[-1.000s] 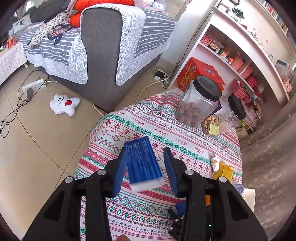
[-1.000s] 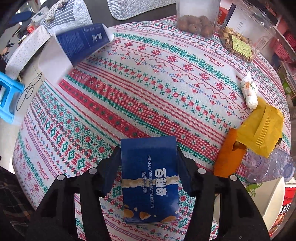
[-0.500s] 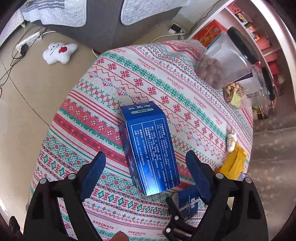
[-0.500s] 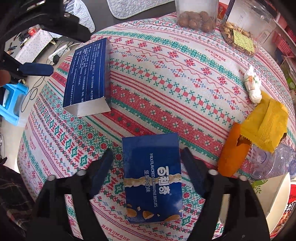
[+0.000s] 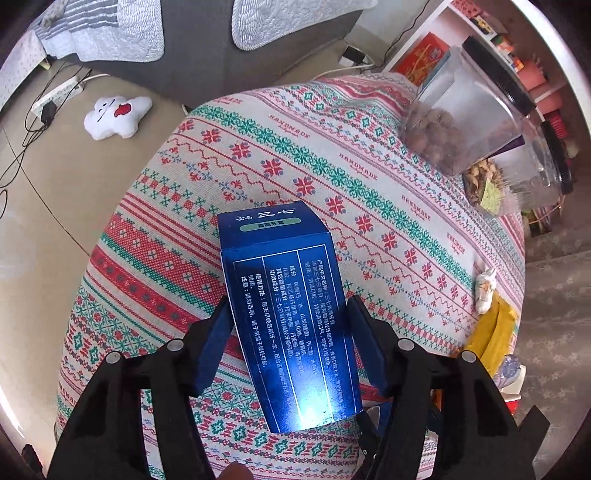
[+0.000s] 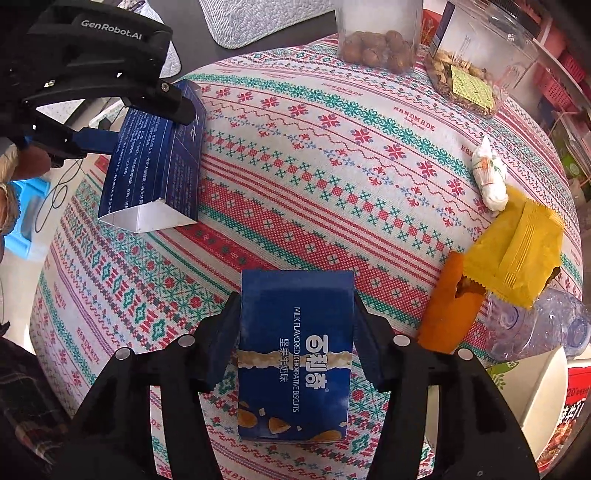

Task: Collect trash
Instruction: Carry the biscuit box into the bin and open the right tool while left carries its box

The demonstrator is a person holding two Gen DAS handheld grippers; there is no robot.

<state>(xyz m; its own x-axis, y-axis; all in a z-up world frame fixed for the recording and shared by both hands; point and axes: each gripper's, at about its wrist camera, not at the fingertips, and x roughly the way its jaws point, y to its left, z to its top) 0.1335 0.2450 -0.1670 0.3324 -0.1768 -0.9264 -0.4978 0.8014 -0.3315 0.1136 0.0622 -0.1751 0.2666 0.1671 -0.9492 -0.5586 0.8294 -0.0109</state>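
I am closing my left tongs (image 5: 288, 332) around the blue toothpaste carton (image 5: 288, 314), which half a second ago was lying free on the desk (image 5: 332, 155) with the fingers spread wide on either side of it. Now both blue pads are pressing against its long sides, so I am judging it as gripped, though the right wrist view shows its open white end resting on, or just above, the patterned cloth. Whether it is already coming off the desk I cannot tell.

My right tongs (image 6: 295, 332) are doing the same with the biscuit box (image 6: 293, 354). A moment ago they were standing open around it; now the fingers are sitting snug against both flanks, and the box is lying flat near my edge of the desk.

So both hands are getting loaded at once, which means two pieces of trash are ready to be carried away together. I am not seeing a bin in either view, so where they go is unsettled.

More is waiting on the right side: a yellow wrapper (image 6: 513, 247), an orange packet (image 6: 447, 306) just beside it, a crumpled white wrapper (image 6: 489, 177) and a clear plastic bottle (image 6: 535, 325) at the desk's edge. The two jars (image 6: 376, 33) at the far side are holding food, so I am leaving them.
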